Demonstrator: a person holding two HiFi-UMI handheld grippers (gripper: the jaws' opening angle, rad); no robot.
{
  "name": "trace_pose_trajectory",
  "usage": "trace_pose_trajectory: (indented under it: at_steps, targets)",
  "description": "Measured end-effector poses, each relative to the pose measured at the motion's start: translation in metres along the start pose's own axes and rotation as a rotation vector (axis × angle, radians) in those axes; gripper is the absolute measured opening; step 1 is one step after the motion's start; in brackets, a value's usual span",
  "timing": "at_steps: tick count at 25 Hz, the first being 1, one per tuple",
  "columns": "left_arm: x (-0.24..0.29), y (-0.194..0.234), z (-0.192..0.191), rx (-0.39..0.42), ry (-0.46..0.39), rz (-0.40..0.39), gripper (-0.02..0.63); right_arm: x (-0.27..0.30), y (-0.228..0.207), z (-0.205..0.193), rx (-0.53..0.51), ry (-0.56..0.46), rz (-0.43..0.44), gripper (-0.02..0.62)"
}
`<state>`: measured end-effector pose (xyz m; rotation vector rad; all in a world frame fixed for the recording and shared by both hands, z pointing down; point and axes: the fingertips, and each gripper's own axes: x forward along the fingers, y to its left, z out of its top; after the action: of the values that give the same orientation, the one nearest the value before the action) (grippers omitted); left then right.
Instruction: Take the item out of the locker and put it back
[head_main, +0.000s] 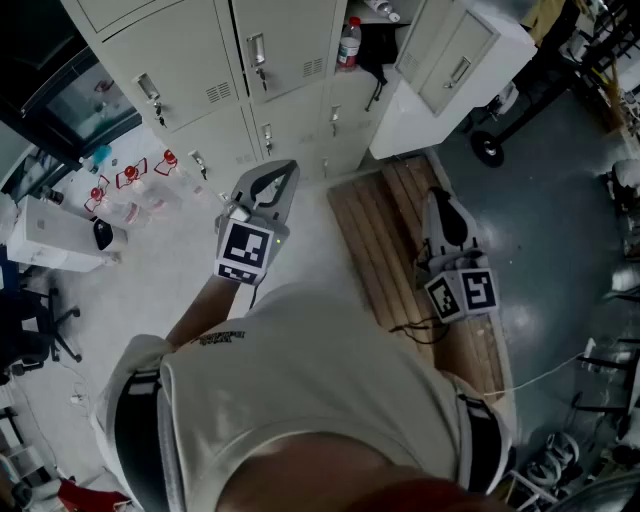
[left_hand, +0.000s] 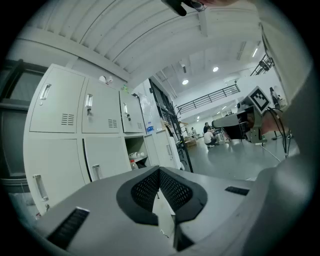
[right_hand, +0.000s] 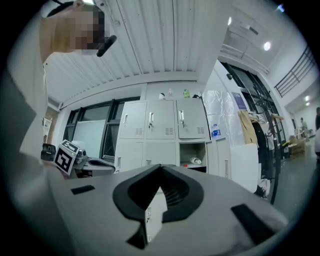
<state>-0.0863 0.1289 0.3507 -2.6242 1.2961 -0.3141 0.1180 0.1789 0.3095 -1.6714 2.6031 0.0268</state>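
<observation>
Both of your hands reach forward at about level, short of the pale grey metal lockers (head_main: 290, 40). The left gripper (head_main: 283, 170) leads, and the right gripper (head_main: 432, 195) hangs over the wooden slat pallet (head_main: 380, 230). Each pair of jaws is pressed together on nothing. The clear plastic bottle with a red label (head_main: 349, 42) stands in the open locker compartment, well apart from both grippers.

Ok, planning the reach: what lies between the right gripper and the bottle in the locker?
Only open air, in the right gripper view, from right gripper to bottle; the head view adds a floor pallet.
</observation>
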Motion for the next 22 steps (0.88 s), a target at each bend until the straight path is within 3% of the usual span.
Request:
trace_pose_trajectory:
  at_steps: [6,12,18,22]
  targets:
    - [0.011,-0.021,-0.001,0.023,0.001,-0.026,0.012,-0.01,-0.013,-0.005,0.013,0.003,-0.001,0.002]
    - [0.02,-0.038,0.001,0.007,0.038,-0.003,0.012,-0.022,-0.03,-0.01,0.04,0.002,0.018,0.003]
    - [0.027,-0.06,0.001,0.049,0.045,0.004,0.012,-0.032,-0.045,-0.011,0.018,0.001,0.052,0.003]
    - [0.028,-0.072,0.002,0.024,0.054,0.022,0.012,-0.032,-0.056,-0.011,0.022,-0.01,0.064,0.003]
